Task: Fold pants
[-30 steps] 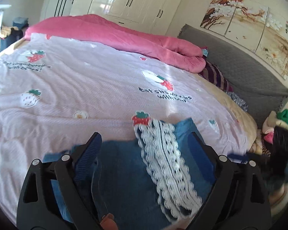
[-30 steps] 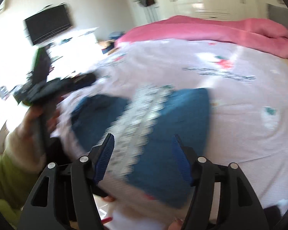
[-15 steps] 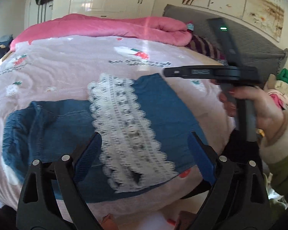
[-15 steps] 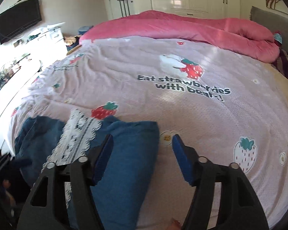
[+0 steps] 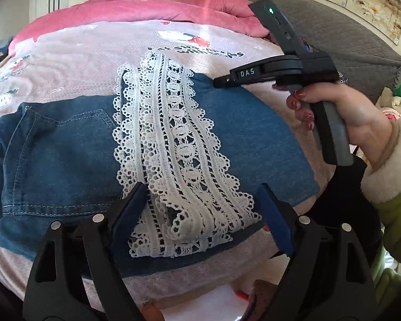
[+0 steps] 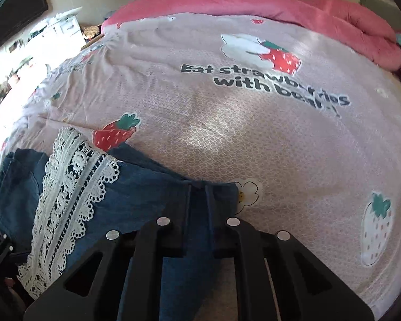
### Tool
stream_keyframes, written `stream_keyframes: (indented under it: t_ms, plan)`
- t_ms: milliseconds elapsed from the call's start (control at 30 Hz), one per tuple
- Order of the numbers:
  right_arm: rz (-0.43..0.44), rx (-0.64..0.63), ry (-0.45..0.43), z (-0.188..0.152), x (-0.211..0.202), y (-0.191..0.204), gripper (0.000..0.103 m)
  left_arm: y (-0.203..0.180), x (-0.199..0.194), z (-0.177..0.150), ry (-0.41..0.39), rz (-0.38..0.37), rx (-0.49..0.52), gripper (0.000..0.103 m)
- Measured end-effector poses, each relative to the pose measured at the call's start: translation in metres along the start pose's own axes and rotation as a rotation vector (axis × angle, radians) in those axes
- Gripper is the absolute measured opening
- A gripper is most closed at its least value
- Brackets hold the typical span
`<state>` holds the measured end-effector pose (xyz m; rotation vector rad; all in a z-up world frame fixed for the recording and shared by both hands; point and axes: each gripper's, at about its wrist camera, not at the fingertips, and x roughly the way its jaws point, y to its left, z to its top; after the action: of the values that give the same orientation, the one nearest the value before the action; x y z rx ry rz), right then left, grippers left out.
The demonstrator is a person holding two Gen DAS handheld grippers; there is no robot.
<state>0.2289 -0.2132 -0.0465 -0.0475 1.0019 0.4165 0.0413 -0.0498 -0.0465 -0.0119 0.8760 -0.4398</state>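
Left wrist view looks down over the pants, a pair in blue denim lying folded near the close edge of the bed, on the pink bedspread printed with strawberries and dark lettering. A wide band of white lace trim runs across the top layer of denim, scalloped along both edges and pierced with rows of round openwork; its near end is slightly rumpled and curls over itself. To one side of the lace a stitched back pocket and pale seam lines show on the darker denim, and to the other side the cloth is a flatter, lighter blue panel with a clean straight edge. The left gripper hangs above the near end of the lace with its blue-padded jaws spread wide and nothing between them. The right gripper has its jaws drawn almost together, and a fold of the denim at the corner of the lighter panel is pinched between them. In the left wrist view the same tool appears from the side, held by a hand with red nails in a fleece-cuffed sleeve. A pink quilt is heaped along the far side of the bed.
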Motion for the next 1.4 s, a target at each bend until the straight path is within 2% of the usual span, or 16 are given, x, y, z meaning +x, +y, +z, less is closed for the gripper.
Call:
stream_keyframes:
  t_ms: [133,233,267,333,500,667,733,833,933,1000,1067,1267,1400]
  plan:
    - [-0.028,-0.032,-0.004,-0.001,-0.001,0.006,0.008,-0.002,0.002,-0.003,0.001,0.013,0.022,0.077]
    - [-0.008,-0.017,-0.022,0.0,-0.012,0.008,0.012,-0.003,-0.001,-0.003,-0.002,0.009,0.015,0.077]
    - [0.011,-0.01,-0.041,0.0,-0.022,0.009,0.016,-0.002,-0.002,-0.002,-0.004,0.003,0.009,0.077]
    - [0.048,-0.006,-0.078,-0.002,-0.039,0.015,0.041,-0.001,-0.005,0.001,-0.011,-0.012,-0.009,0.077]
    - [0.109,-0.056,-0.137,-0.018,-0.076,0.037,0.05,0.002,-0.026,0.003,-0.057,-0.012,-0.03,0.077]
    - [0.138,-0.1,-0.114,-0.047,-0.095,0.047,0.051,0.003,-0.047,0.004,-0.095,-0.041,-0.059,0.076]
    - [0.148,-0.127,-0.092,-0.068,-0.101,0.052,0.051,0.0,-0.052,0.005,-0.105,-0.049,-0.056,0.068]
    - [0.183,-0.163,-0.042,-0.098,-0.1,0.059,0.051,-0.008,-0.047,0.008,-0.1,-0.06,-0.029,0.061]
    - [0.138,-0.219,0.014,-0.125,-0.09,0.066,0.05,-0.013,-0.033,0.006,-0.061,-0.09,-0.014,0.049]
    - [0.112,-0.236,0.031,-0.136,-0.085,0.066,0.05,-0.013,-0.014,0.001,0.01,-0.044,-0.002,0.046]
    - [0.116,-0.227,0.028,-0.139,-0.086,0.064,0.05,-0.012,-0.007,-0.005,0.024,-0.013,0.011,0.041]
    - [0.085,-0.268,0.028,-0.141,-0.082,0.068,0.05,-0.014,-0.008,-0.007,0.018,-0.003,0.029,0.04]
    - [0.092,-0.252,0.024,-0.14,-0.086,0.067,0.051,-0.016,-0.012,-0.007,0.014,-0.007,0.017,0.04]
